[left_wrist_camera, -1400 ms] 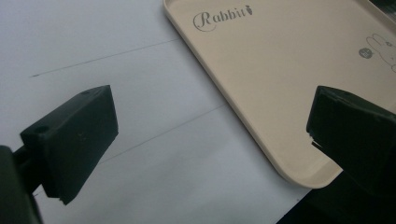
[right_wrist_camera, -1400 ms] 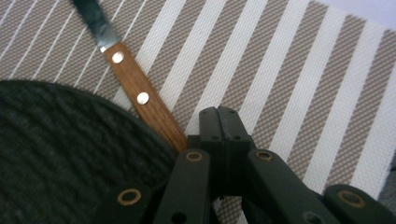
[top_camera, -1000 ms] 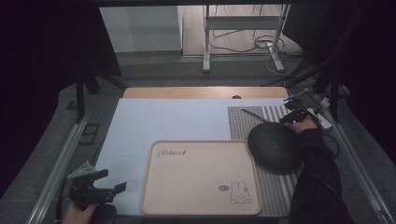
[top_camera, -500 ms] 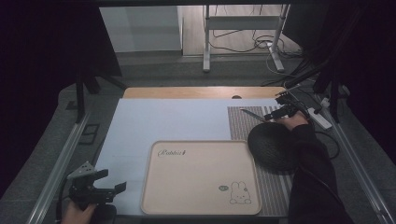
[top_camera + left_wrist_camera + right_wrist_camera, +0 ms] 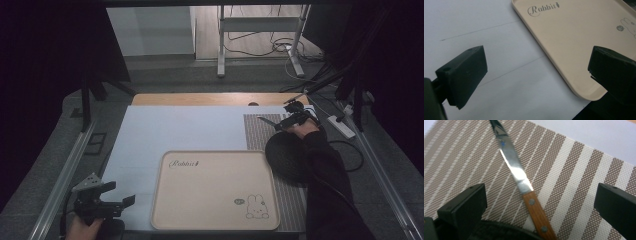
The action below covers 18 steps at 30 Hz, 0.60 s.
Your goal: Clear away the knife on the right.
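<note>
The spread right claw straddles the wooden-handled steel knife (handle partly under a dark round plate); closing could skid it.

One tray, one knife, one striped placemat, one dark round plate.

Probably a lab: metal frame rails, floor cables.
</note>
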### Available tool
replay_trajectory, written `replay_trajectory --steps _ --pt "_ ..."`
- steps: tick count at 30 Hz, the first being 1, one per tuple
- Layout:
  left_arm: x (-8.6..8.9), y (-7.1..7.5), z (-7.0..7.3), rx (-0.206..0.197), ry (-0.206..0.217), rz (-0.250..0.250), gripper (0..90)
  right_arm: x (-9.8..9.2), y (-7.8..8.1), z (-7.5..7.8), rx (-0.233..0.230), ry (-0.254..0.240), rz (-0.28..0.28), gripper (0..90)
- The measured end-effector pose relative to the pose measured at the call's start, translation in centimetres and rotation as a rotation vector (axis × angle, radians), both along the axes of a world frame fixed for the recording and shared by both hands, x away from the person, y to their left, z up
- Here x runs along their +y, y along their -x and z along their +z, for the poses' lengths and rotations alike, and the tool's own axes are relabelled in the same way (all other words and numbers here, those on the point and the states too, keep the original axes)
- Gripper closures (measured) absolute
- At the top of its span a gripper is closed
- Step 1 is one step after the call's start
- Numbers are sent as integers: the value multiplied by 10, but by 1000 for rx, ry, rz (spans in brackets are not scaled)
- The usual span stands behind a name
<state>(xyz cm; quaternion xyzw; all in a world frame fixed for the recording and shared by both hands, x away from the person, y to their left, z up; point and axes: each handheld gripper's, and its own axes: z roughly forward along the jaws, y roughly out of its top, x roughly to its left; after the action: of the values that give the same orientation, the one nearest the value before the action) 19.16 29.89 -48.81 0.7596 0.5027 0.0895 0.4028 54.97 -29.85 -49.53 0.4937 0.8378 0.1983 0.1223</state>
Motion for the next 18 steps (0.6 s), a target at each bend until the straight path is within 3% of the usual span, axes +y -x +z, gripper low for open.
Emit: replay_trajectory --steps 7,10,13,14,15,18 --pt "0 0 0 0 -1 -1 23 0 -5 -14 18 46 3 9" --pt "0 0 0 0 -1 -1 23 -4 -5 -15 9 28 2 64" --pt "0 0 0 1 -4 0 24 -7 -4 -11 -3 22 18 210" --pt "-1 0 0 1 -6 1 24 -8 -2 -8 -11 17 40 363" --pt "-1 0 0 1 -7 0 24 -8 -2 -8 -11 17 40 363" --pt "-1 0 0 3 -12 0 26 -9 -1 -4 -3 12 71 591"
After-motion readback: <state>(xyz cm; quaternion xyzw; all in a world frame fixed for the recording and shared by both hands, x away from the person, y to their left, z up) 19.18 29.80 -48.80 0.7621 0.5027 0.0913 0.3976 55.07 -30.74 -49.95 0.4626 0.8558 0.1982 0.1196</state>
